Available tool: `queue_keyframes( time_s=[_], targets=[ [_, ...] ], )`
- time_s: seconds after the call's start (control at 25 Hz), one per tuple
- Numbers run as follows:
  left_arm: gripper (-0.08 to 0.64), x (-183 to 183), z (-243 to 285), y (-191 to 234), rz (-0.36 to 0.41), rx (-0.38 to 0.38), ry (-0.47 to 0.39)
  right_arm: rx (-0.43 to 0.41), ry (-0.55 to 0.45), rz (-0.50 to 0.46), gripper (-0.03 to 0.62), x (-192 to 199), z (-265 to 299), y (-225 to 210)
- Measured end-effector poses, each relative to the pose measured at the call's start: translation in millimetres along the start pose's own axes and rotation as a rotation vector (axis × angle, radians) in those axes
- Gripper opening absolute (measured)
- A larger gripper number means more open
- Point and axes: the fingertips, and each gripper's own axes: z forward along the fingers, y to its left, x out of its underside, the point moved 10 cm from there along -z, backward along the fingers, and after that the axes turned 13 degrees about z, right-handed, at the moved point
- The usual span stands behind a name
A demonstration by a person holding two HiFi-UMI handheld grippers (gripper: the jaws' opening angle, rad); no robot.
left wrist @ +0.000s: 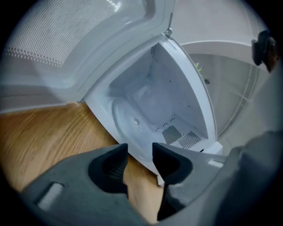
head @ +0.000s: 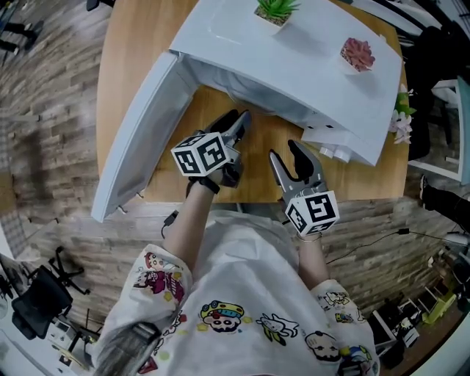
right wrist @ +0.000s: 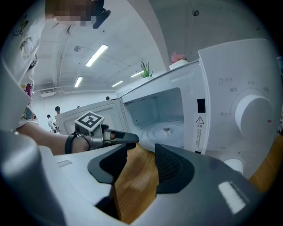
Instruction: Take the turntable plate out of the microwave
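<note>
The white microwave (head: 294, 70) stands on a round wooden table (head: 132, 44) with its door (head: 136, 147) swung wide open to the left. The clear glass turntable plate (left wrist: 132, 123) lies flat on the oven floor; it also shows in the right gripper view (right wrist: 166, 131), and the head view hides it under the oven's top. My left gripper (head: 236, 125) is open and empty just in front of the cavity mouth (left wrist: 140, 154). My right gripper (head: 288, 158) is open and empty a little farther back, right of the left one (right wrist: 140, 154).
A green potted plant (head: 275, 9) and a pink one (head: 358, 53) stand on top of the microwave. The control panel with its round dial (right wrist: 252, 112) is right of the cavity. The table's front edge runs just behind the grippers. An office chair (head: 44, 294) stands on the floor at lower left.
</note>
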Motion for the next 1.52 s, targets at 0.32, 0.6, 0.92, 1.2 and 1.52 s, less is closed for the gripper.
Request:
queue_keyframes(
  time_s=[0.32,0.6,0.92,1.2,1.52],
  targets=[
    [0.170,1,20,15,-0.159,0.026,-0.031,-0.002,0.024,0.005,0.194,10,-2,1],
    [0.110,6,31,23,-0.249,0.019,-0.037,0.006,0.032,0.013,0.190,14,-4,3],
    [0.077,8,35,33,-0.333,0.026,-0.073,0.017,0.045,0.023,0.182,20,-4,4],
    [0.041,11,36,33,-0.395,0.049,-0.088,0.018,0.042,0.033,0.175,21,-6,2],
    [0.032,20,24,28,-0.449,0.043,-0.079,0.016,0.030,0.070,0.170,21,-7,-1]
  ],
)
